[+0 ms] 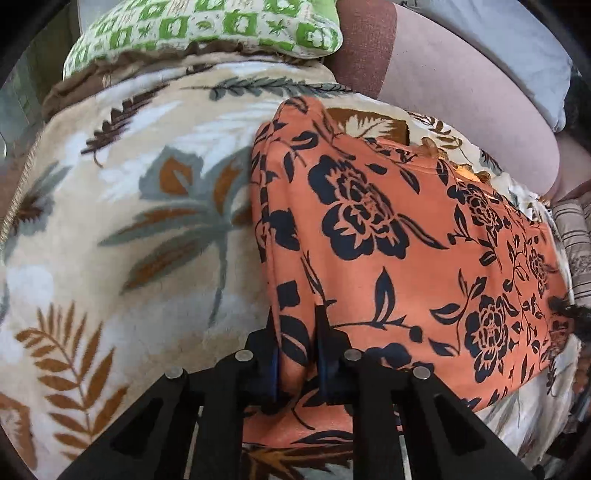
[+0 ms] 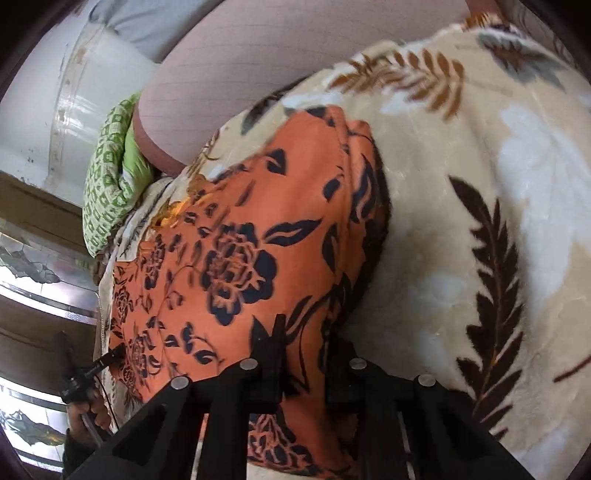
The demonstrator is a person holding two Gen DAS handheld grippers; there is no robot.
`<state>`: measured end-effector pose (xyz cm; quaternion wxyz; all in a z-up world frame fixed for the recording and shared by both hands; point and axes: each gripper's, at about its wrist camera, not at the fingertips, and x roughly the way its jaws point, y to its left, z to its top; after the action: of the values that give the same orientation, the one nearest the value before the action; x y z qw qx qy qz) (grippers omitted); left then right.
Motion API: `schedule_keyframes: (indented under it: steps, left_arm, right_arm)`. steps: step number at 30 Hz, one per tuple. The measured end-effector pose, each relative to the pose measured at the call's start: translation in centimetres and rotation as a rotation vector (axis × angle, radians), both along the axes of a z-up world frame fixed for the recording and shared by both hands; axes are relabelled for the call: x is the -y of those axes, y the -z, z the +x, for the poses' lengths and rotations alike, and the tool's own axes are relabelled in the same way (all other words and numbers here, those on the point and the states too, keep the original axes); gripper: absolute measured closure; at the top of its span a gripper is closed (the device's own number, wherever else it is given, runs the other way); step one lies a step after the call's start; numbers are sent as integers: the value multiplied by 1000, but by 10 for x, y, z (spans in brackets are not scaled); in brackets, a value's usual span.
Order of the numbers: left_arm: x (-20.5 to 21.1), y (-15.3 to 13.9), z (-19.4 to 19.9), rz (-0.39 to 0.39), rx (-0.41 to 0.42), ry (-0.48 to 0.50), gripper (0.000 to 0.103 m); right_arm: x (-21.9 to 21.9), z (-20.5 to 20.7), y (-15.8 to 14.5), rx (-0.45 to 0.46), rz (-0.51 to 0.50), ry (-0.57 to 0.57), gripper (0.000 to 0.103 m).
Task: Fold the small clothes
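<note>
An orange garment with dark blue flowers [image 1: 388, 229] lies folded on a cream leaf-print blanket [image 1: 129, 221]. My left gripper [image 1: 295, 332] is shut on the garment's near left edge, the cloth pinched between its black fingers. The same garment fills the middle of the right wrist view [image 2: 240, 266]. My right gripper [image 2: 303, 343] is shut on the garment's near right edge, the cloth bunched between its fingers. The left gripper [image 2: 110, 356] also shows at the garment's far edge in the right wrist view.
A green-and-white patterned pillow [image 1: 207, 26] lies at the head of the blanket, also in the right wrist view [image 2: 110, 177]. A pinkish cushion [image 1: 461, 92] borders the blanket. Striped fabric [image 1: 572, 236] lies at the right edge. A white wall [image 2: 55, 92] stands behind.
</note>
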<state>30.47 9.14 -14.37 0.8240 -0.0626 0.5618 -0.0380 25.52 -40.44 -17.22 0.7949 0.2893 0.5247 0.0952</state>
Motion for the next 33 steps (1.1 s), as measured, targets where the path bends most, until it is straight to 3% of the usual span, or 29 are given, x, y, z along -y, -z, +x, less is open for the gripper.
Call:
schedule_keyframes:
  steps: [5,8,10,13,16,17,18,20,21,22,24,27,30,33]
  left_arm:
    - [-6,-74,-33,-72,133,-12,88]
    - [-10,-114,-85,-103,201,1,88]
    - [-15,-121,-120,-146,199,-2,87]
    - [-10,-83,-174,-119,110,7,82]
    - [-10,-12,-187,-69,-60,-10,75]
    - [-14,0,-190,-57,-61,-23,66]
    - [-18,-5,-191,-71,-26,-37,66]
    - [-23,-27,-191,-69,31,-68,61]
    - [-25,-41,-189,-75,74,-61,57]
    - [-26,-53,-187,-78,109,-54,49]
    - [-28,-74,-185,-77,183,-55,45]
    - [-18,-78,-188,-102,204,-3,45]
    - [-1,-61,-191,-66,195,58,45]
    - [-9,-40,-182,-90,124,16,45]
  right_arm:
    - [-9,-23,-77,114,15,-60,90]
    - [0,-63,-107,157,6,-72,90]
    - [12,-93,-111,153,22,-65,90]
    - [17,-143,-82,70,37,-90,86]
    - [17,-183,-1,-179,27,-79,82]
    - [19,-193,14,-203,-13,-69,80]
    - [25,-201,10,-146,19,-38,78]
    - [37,-207,-11,-88,21,37,64]
    - [42,-207,-28,-32,-14,66,36]
    - [44,-206,-39,-6,-43,81,22]
    - [44,-196,-64,67,-77,81,22]
    - [29,-174,-80,139,20,26,22]
    - [20,-152,-68,127,-47,34,22]
    - [27,-138,-37,55,-85,48,24]
